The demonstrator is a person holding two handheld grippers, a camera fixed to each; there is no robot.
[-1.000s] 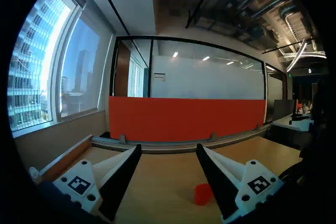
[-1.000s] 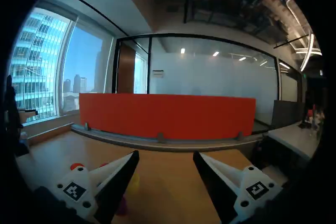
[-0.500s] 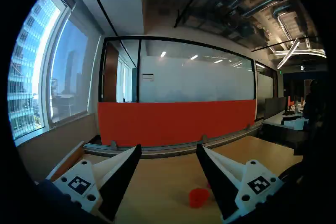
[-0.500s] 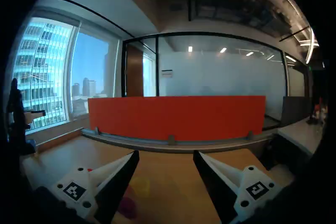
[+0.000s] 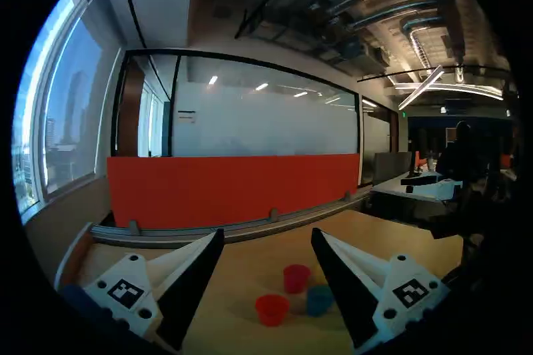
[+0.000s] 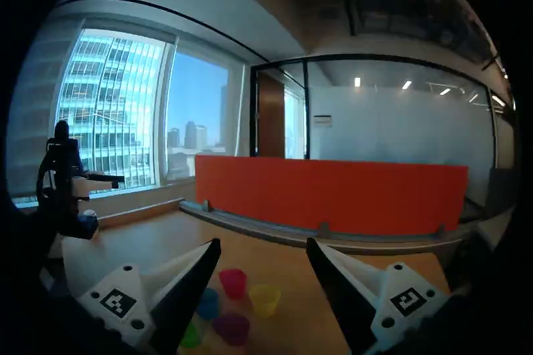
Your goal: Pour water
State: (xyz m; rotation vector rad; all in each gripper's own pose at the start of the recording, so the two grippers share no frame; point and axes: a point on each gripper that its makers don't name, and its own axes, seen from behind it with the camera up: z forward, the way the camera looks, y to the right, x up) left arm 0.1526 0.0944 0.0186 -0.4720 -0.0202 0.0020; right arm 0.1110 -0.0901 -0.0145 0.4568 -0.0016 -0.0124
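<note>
Left gripper view: you have swung it rightward, so the window (image 5: 60, 135) has slid to the left edge. The red cup (image 5: 272, 308), earlier half hidden by the right finger (image 5: 340, 288), now stands clear on the worktop (image 5: 246, 275), joined by a pink cup (image 5: 296, 278) and a blue cup (image 5: 320, 299). Right gripper view: you have swung it leftward, so the blurred colour patches now read as cups, including a yellow cup (image 6: 264, 299), a purple cup (image 6: 232, 328) and a green cup (image 6: 190, 336), and your left tool (image 6: 93, 182) has come further in from the left edge.
</note>
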